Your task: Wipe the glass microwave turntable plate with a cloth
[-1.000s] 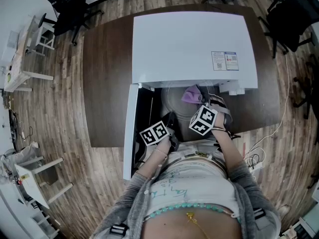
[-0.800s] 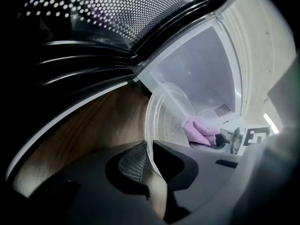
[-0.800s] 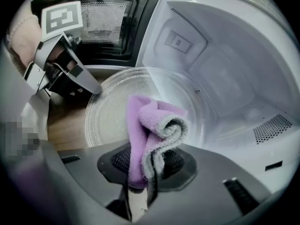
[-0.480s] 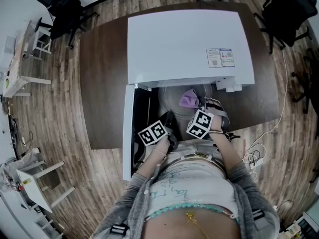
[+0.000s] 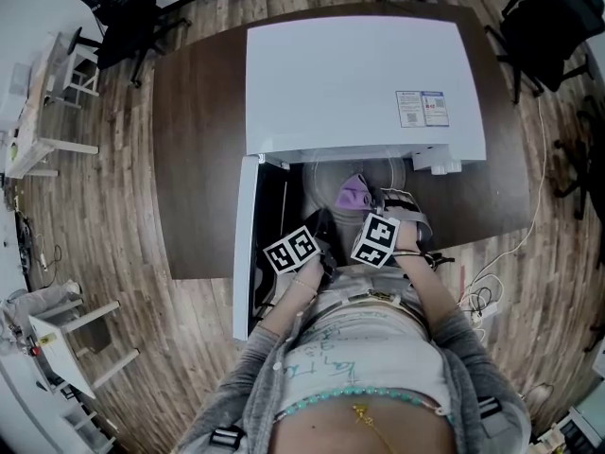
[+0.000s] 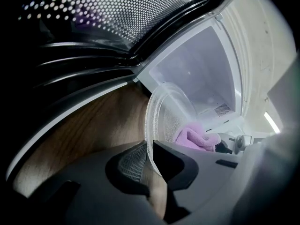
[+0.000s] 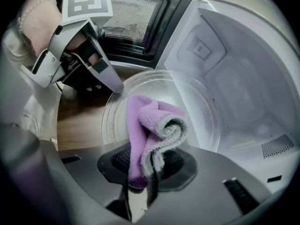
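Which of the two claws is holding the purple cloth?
The right claw: its jaws are shut on the purple cloth. The left claw grips the rim of the glass plate instead.

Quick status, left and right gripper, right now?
Left gripper: jaws closed on the rim of the clear round glass turntable plate.
Right gripper: jaws closed on the folded purple cloth.

Head view: the roof of the white box-shaped microwave oven [image 5: 364, 88] hides the 12 o'clock part of the clear round glass turntable plate [image 5: 321, 187]. The small printed sticker [image 5: 423, 108] on that roof is illegible. The black office chair [image 5: 553, 22] (2 o'clock) is cropped. The lower end of the purple microfibre cloth [image 7: 150, 125] vanishes between the jaws of the right gripper [image 7: 140, 170].
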